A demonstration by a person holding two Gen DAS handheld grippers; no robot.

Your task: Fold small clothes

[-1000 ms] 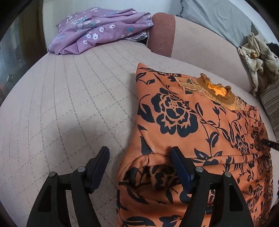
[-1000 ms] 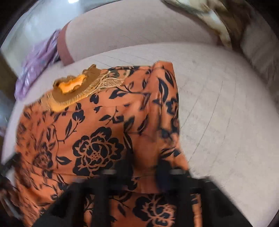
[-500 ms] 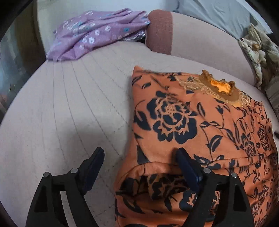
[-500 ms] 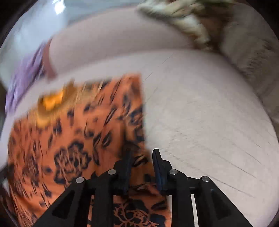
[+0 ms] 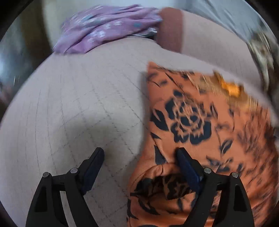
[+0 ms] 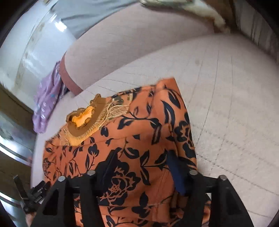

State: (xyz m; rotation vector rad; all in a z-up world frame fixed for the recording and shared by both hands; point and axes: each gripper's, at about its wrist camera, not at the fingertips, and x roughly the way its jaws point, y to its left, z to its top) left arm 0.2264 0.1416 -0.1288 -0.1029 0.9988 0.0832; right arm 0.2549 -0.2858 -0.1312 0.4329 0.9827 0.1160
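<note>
Orange top point(image 6: 132, 139) with black flower print, gold-trimmed collar point(image 6: 83, 122): lies flat on the quilted sofa seat point(image 5: 78, 113), collar toward the backrest point(image 6: 139, 43), its near part doubled over into a soft roll at the seat's front edge.

Left gripper point(image 5: 140, 153): jaws spread wide, grasping nothing. One finger point(image 5: 94, 165) stands over bare seat, the other point(image 5: 186, 165) over the top's left border; whether it touches the cloth cannot be told.

Right gripper point(image 6: 141, 165): jaws have just been opening and now stand apart above the top's right half. Printed cloth shows between them, but the pads do not press on it.

Risks, judged:
- The rolled near edge looks loose; with both grippers released it may spring back or slump, leaving the fold uneven.
- A finger so near the fabric may snag it when pulled away and drag the layer out of line.
- The cloth looks smooth and may slide on the seat if next pinched by one layer only.
- Motion blur in the left view leaves the right border's lie uncertain.

Surroundings:
- Purple flowered garment point(image 5: 108, 28), heaped at the seat's far left corner, well apart from the top.
- Pale patterned cloth point(image 6: 200, 10) draped at the far right by the backrest.
- Grey pillow point(image 6: 83, 15) behind the backrest.
- Seat to either side of the top is bare; nothing blocks the next fold.
</note>
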